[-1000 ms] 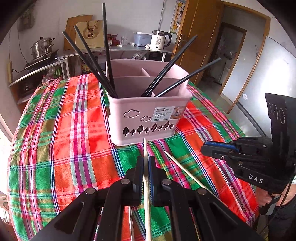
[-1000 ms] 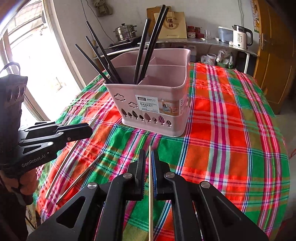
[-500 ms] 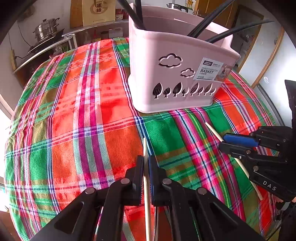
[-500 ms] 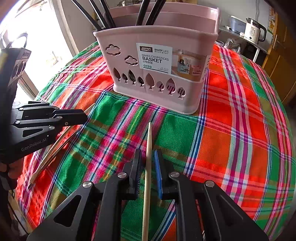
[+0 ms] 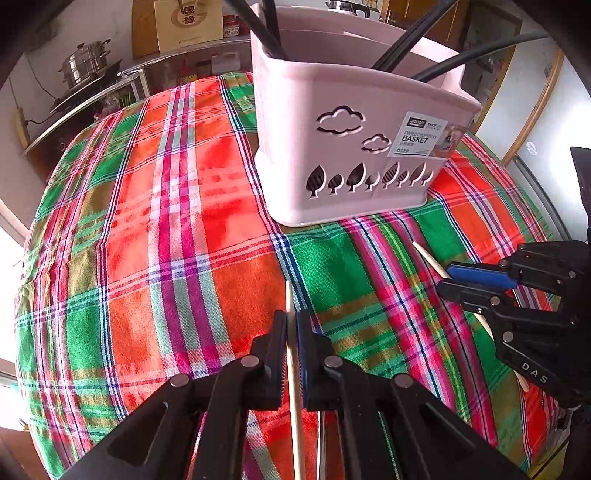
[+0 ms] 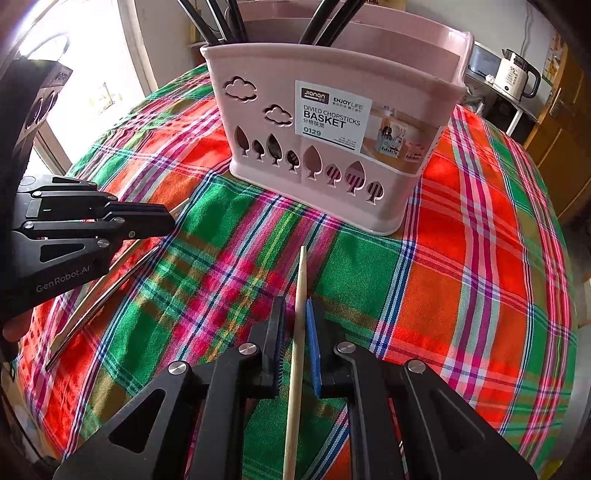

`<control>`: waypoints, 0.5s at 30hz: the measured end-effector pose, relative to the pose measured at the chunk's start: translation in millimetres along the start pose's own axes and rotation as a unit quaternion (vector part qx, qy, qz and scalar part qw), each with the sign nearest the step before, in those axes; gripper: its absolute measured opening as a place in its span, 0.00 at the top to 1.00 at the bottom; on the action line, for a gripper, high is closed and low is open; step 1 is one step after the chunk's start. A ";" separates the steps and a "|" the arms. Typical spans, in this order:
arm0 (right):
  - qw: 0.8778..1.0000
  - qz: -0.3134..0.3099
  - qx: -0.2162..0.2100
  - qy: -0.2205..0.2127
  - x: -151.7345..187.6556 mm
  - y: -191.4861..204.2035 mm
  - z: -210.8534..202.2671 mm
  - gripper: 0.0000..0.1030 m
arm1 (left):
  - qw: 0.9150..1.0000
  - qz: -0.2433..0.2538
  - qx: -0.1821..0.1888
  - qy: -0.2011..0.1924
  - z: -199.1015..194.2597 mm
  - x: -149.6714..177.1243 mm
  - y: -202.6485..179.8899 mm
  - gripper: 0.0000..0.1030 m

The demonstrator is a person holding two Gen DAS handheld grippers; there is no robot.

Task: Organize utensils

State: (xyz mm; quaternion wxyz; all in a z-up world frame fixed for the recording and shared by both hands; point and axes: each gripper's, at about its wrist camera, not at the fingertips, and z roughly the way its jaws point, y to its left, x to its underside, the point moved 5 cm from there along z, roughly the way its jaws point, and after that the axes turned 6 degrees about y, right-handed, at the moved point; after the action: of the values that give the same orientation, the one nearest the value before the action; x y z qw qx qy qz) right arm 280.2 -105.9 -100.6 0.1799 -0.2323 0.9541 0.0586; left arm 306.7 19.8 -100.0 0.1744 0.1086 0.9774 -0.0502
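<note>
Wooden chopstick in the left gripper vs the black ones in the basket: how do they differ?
Colour: the wooden chopstick is pale, while the black chopsticks are dark.
Place: the wooden chopstick is clamped in the left gripper over the tablecloth. The black chopsticks sit in the pink basket.
Pose: the wooden chopstick points low along the cloth, and the black chopsticks stand leaning.
Shared: both are slim, straight sticks.

Bright plaid tablecloth (image 5: 155,229) on the worktop; steamer pot (image 5: 85,66), paper bag (image 5: 188,22) and white kettle (image 6: 515,79) sit behind.
</note>
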 end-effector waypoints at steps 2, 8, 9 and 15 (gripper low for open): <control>1.000 0.000 -0.002 -0.002 0.5 -0.3 -0.1 0.89 | 1.000 0.000 0.002 -0.007 -0.9 3.9 5.0 0.94; 1.000 0.001 -0.005 0.000 2.7 -2.6 -1.2 0.89 | 1.000 -0.006 -0.001 -0.011 -5.4 14.6 14.6 0.94; 1.000 0.000 -0.005 0.001 2.3 -3.1 -1.2 0.89 | 1.000 -0.007 0.001 -0.011 -5.4 14.7 14.8 0.94; 1.000 -0.007 0.002 0.006 -1.5 0.1 0.6 0.89 | 1.000 -0.001 -0.011 -0.012 -2.9 11.4 9.6 0.90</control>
State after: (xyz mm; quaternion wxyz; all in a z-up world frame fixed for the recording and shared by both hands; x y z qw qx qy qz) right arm 281.5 -105.1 -100.6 0.1754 -0.2388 0.9536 0.0541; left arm 297.5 31.8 -101.9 0.1874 0.1048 0.9758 -0.0407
